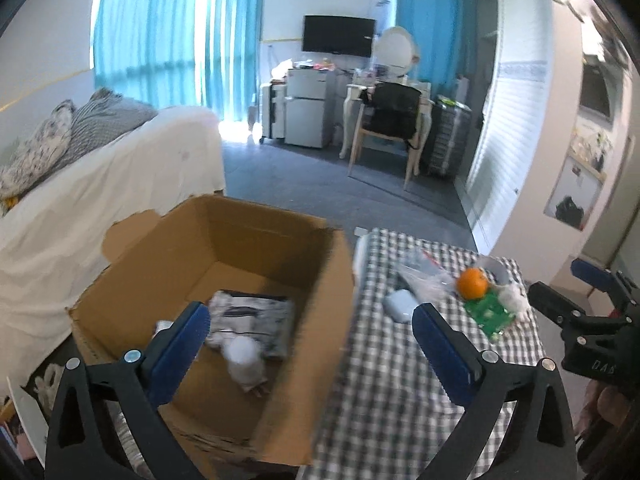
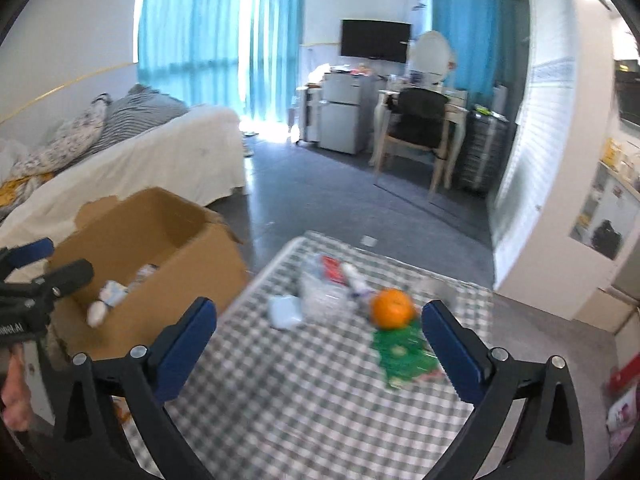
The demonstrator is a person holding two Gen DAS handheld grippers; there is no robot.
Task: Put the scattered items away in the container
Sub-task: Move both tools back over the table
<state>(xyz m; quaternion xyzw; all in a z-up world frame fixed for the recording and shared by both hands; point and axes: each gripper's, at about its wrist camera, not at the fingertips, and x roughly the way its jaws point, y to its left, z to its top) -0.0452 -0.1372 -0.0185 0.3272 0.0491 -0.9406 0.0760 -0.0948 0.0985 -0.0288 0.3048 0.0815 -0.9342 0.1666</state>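
An open cardboard box (image 1: 280,232) stands left of a checkered table (image 1: 380,380). Inside lie a striped folded cloth (image 1: 256,320) and a blurred white object (image 1: 244,360). My left gripper (image 1: 312,332) is open and empty above the box's right wall. On the table are an orange (image 2: 392,308), a green card (image 2: 400,352), a pale blue case (image 2: 284,312) and a clear plastic bag (image 2: 324,284). My right gripper (image 2: 320,332) is open and empty above the table, near the orange. The box (image 2: 152,240) also shows in the right wrist view.
A white-covered bed (image 1: 100,184) lies left of the box. A chair (image 1: 388,120), desk and small fridge (image 1: 308,108) stand at the far wall. A white wall (image 2: 560,160) rises to the right of the table.
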